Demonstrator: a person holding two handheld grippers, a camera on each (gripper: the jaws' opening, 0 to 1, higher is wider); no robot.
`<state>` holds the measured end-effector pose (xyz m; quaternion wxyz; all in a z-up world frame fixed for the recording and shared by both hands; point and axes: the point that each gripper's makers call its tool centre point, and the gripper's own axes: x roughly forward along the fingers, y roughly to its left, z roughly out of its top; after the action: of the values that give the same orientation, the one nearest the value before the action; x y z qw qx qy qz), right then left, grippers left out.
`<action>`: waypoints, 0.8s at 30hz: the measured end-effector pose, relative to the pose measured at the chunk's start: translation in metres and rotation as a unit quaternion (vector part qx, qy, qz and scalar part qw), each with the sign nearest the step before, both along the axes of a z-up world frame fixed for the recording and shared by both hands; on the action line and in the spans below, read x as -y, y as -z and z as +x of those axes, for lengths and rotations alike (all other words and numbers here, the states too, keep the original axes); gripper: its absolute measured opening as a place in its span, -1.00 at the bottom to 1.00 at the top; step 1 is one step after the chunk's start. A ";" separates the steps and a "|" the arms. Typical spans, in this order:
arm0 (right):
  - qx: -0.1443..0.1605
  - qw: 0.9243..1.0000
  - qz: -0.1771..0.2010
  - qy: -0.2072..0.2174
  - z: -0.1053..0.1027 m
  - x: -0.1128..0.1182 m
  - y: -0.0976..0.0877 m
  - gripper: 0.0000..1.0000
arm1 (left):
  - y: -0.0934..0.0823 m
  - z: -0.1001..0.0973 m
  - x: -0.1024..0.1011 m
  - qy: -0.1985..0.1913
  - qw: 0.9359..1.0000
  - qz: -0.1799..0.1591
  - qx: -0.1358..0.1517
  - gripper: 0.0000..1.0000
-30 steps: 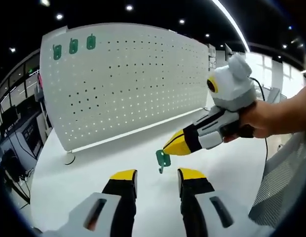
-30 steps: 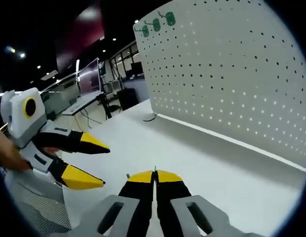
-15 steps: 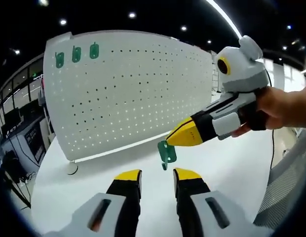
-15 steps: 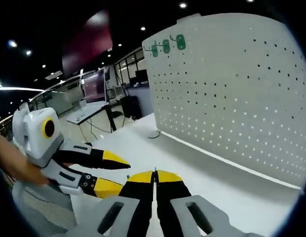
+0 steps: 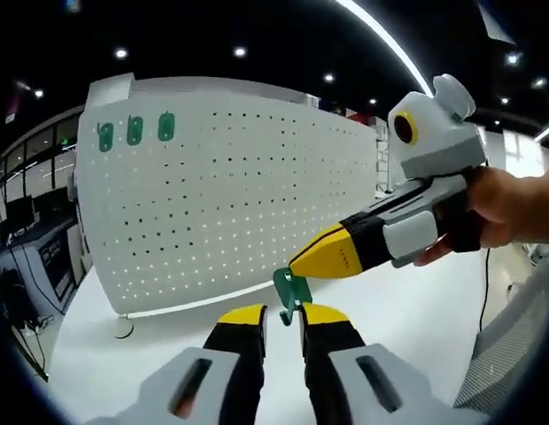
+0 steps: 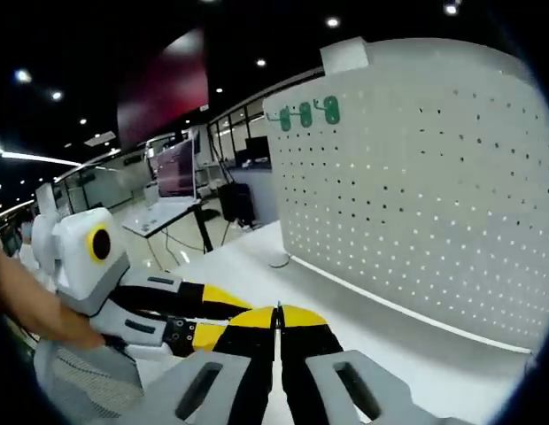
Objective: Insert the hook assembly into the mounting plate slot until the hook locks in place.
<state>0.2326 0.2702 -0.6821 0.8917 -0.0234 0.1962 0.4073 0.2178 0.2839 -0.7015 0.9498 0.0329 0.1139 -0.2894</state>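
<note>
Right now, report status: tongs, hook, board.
Right tongs shut on green hook, held off the table. Left tongs open, just below it. Pegboard upright ahead, three green hooks at its top corner. Path looks clear.

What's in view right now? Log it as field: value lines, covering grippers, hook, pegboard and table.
right gripper: jaws shut on green hook, held above the table
green hook: hangs from the right gripper's tips
left gripper: jaws open, just below the hook
pegboard: white, upright on the table
mounted hooks: three green, top corner of the pegboard
table: white
</note>
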 end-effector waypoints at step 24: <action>0.009 1.000 -0.008 -0.002 -0.008 0.003 0.004 -0.99 | -0.002 -0.009 0.000 0.004 1.000 -0.011 -0.006 -0.95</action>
<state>0.2247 0.2674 -0.6861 0.8925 -0.0345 0.1910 0.4070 0.2085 0.2838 -0.6996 0.9483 0.0211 0.1166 -0.2945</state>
